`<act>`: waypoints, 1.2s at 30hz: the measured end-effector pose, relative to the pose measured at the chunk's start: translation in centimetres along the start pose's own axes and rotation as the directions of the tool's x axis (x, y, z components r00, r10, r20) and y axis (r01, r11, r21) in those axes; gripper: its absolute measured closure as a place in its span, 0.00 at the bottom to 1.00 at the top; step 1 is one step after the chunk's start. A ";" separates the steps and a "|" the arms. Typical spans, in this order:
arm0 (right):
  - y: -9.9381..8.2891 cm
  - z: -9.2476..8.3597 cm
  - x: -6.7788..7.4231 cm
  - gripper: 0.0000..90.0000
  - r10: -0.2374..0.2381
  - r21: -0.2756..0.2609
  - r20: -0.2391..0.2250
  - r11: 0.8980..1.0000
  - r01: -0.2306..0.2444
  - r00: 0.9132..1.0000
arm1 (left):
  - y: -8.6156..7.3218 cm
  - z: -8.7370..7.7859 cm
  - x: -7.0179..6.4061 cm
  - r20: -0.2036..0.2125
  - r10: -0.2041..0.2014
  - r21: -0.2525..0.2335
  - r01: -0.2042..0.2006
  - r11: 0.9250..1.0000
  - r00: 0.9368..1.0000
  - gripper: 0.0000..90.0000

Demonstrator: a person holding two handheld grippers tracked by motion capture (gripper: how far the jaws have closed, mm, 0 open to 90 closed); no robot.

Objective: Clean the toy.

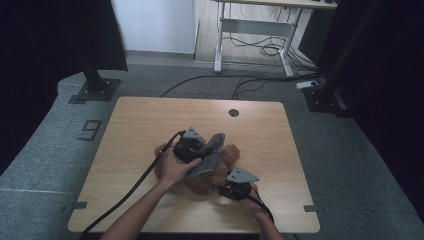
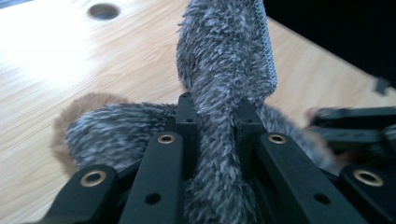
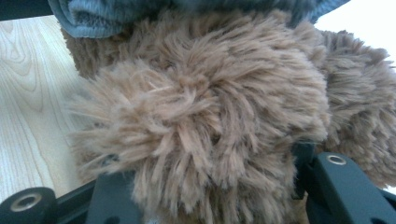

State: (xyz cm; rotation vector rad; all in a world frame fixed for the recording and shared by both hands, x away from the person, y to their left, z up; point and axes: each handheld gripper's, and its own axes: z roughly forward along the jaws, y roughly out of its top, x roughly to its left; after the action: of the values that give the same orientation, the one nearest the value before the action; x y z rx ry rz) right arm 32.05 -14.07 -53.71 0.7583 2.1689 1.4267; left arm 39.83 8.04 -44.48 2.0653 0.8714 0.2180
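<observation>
Two sets of jaws grip soft things: the left gripper (image 2: 217,112) is clamped tight on a fold of grey fuzzy cloth (image 2: 224,60), and the right gripper (image 3: 205,186) holds a limb of the brown plush toy (image 3: 205,112) between half-closed jaws. Cloth drapes over the toy, which lies on the counter (image 1: 140,125) nearer its front edge, about midway between its side edges.

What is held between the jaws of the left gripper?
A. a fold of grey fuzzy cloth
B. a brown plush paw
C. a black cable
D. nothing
A: in the left gripper view, the left gripper has its jaws pressed on a fold of the grey fuzzy cloth that lies over the brown plush toy.
</observation>
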 end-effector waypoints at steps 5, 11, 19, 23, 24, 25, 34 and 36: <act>0.0 0.1 0.1 0.53 -0.006 -0.003 0.001 1.000 0.006 1.000 | -1.6 -1.8 2.9 -0.019 -0.063 -0.005 0.062 0.998 0.998 0.86; 0.0 0.0 0.1 0.53 -0.012 -0.002 0.005 1.000 0.012 1.000 | -3.2 -4.5 5.6 -0.039 -0.124 -0.032 0.123 0.992 0.992 0.86; 0.0 -0.1 0.3 0.52 -0.031 0.003 0.013 1.000 0.031 0.999 | -5.1 -6.4 6.2 -0.025 -0.148 -0.061 0.146 0.987 0.989 0.86; 0.0 -0.2 0.5 0.48 -0.043 0.003 0.012 0.999 0.043 0.999 | -6.8 -5.8 5.7 -0.013 -0.153 -0.094 0.152 0.984 0.988 0.87; 0.1 -0.3 0.5 0.45 -0.041 0.007 0.006 0.999 0.041 0.999 | -7.2 -5.8 5.5 -0.013 -0.148 -0.111 0.145 0.983 0.989 0.87; 0.1 -0.4 0.4 0.42 -0.036 0.008 -0.002 0.999 0.036 0.999 | -7.6 -5.8 5.3 -0.011 -0.146 -0.127 0.143 0.982 0.989 0.87; 1.4 -2.5 -1.3 0.14 0.073 -0.011 -0.095 0.997 -0.075 0.993 | -9.7 -6.2 2.9 -0.041 -0.087 -0.185 0.078 0.980 0.995 0.88; 2.0 -2.6 -1.5 0.12 0.089 -0.001 -0.101 0.996 -0.090 0.991 | -9.9 -6.4 2.8 -0.034 -0.089 -0.188 0.081 0.979 0.995 0.88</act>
State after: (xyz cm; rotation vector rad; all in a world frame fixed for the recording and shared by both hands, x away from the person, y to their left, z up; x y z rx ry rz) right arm 32.01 -16.22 -50.79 0.8071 2.2305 1.5469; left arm 34.05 17.85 -48.69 1.8520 0.9272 0.2866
